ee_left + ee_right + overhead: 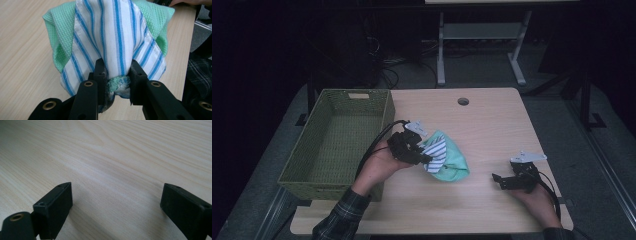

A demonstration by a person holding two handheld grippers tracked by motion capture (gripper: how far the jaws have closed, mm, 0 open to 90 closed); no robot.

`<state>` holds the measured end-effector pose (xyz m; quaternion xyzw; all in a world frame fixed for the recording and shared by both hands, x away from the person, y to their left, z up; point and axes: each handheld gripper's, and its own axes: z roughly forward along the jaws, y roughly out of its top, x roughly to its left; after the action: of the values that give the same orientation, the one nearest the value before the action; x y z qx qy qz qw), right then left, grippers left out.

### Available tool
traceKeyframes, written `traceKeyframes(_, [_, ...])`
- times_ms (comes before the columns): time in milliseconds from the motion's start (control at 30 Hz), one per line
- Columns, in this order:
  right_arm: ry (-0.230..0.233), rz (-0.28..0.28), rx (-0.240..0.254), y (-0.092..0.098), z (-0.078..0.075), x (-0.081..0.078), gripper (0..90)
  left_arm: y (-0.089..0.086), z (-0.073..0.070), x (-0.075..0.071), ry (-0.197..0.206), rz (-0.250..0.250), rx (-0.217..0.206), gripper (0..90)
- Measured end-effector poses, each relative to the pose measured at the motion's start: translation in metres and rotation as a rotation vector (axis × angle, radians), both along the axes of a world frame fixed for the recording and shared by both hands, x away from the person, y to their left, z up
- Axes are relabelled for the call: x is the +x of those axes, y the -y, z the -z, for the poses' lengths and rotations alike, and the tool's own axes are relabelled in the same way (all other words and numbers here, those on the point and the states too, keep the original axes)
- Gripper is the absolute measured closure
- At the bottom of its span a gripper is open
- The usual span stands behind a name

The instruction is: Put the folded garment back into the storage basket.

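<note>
My left gripper [426,158] [117,72] is shut on a bunch of cloth: a white towel with blue stripes [117,37] [437,151] folded together with a mint green waffle cloth [61,32] [454,162]. The bundle hangs from the jaws, with its far end on or just above the table, right of the basket. My right gripper [497,180] [116,200] rests low over the bare wood near the table's front right, open, nothing between its jaws.
A green woven basket [302,155] stands along the table's left side, empty inside. The wooden table [492,125] has a round cable hole [463,101] at the back. A grey desk frame [482,40] stands on the floor beyond.
</note>
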<state>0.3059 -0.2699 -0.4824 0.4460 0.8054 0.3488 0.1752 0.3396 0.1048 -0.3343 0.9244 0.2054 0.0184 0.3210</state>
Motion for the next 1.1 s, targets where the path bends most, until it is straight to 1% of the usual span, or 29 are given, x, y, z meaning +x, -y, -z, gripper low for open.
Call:
traceKeyframes(133, [0.000,0.000,0.000,0.000,0.000,0.000,10.0,-0.004,-0.003,0.001,0.004,-0.008,0.002,72.0])
traceKeyframes(167, [0.000,0.000,0.000,0.000,0.000,0.000,10.0,-0.007,-0.006,0.002,0.003,-0.019,-0.001,72.0])
traceKeyframes(267, [0.000,0.000,0.000,0.000,0.000,0.000,10.0,-0.013,-0.012,0.005,0.014,-0.034,-0.002,72.0])
traceKeyframes(300, [0.000,0.000,0.000,0.000,0.000,0.000,10.0,-0.015,-0.015,0.006,0.018,-0.030,0.007,72.0])
traceKeyframes(367, [0.000,0.000,0.000,0.000,0.000,0.000,10.0,-0.020,-0.019,0.007,0.019,-0.043,-0.011,72.0])
traceKeyframes(433, [0.000,0.000,0.000,0.000,0.000,0.000,10.0,-0.025,-0.023,0.009,0.029,-0.054,-0.012,72.0])
traceKeyframes(500, [0.000,0.000,0.000,0.000,0.000,0.000,10.0,-0.030,-0.026,0.011,0.037,-0.064,-0.005,72.0])
traceKeyframes(567, [0.000,0.000,0.000,0.000,0.000,0.000,10.0,-0.032,-0.027,0.011,0.035,-0.073,-0.007,72.0])
traceKeyframes(600, [0.000,0.000,0.000,0.000,0.000,0.000,10.0,-0.038,-0.030,0.013,0.041,-0.081,-0.004,72.0])
traceKeyframes(667, [0.000,0.000,0.000,0.000,0.000,0.000,10.0,-0.044,-0.032,0.015,0.045,-0.094,-0.003,72.0])
traceKeyframes(700, [0.000,0.000,0.000,0.000,0.000,0.000,10.0,-0.044,-0.032,0.015,0.045,-0.094,-0.003,72.0])
traceKeyframes(733, [0.000,0.000,0.000,0.000,0.000,0.000,10.0,-0.051,-0.035,0.016,0.047,-0.107,-0.001,72.0])
traceKeyframes(800, [0.000,0.000,0.000,0.000,0.000,0.000,10.0,-0.058,-0.037,0.016,0.051,-0.125,-0.007,72.0])
traceKeyframes(867, [0.000,0.000,0.000,0.000,0.000,0.000,10.0,-0.061,-0.038,0.017,0.054,-0.129,-0.007,72.0])
traceKeyframes(900, [0.000,0.000,0.001,0.000,0.000,0.000,10.0,-0.068,-0.040,0.016,0.057,-0.143,-0.011,72.0])
traceKeyframes(1000, [0.000,0.000,0.000,0.000,0.000,0.000,10.0,-0.079,-0.043,0.016,0.063,-0.168,-0.011,72.0])
traceKeyframes(1067, [0.000,0.000,0.001,0.000,0.000,0.000,10.0,-0.082,-0.044,0.016,0.064,-0.173,-0.011,72.0])
traceKeyframes(1100, [0.000,0.000,0.001,0.000,0.000,0.000,10.0,-0.090,-0.046,0.015,0.069,-0.186,-0.015,72.0])
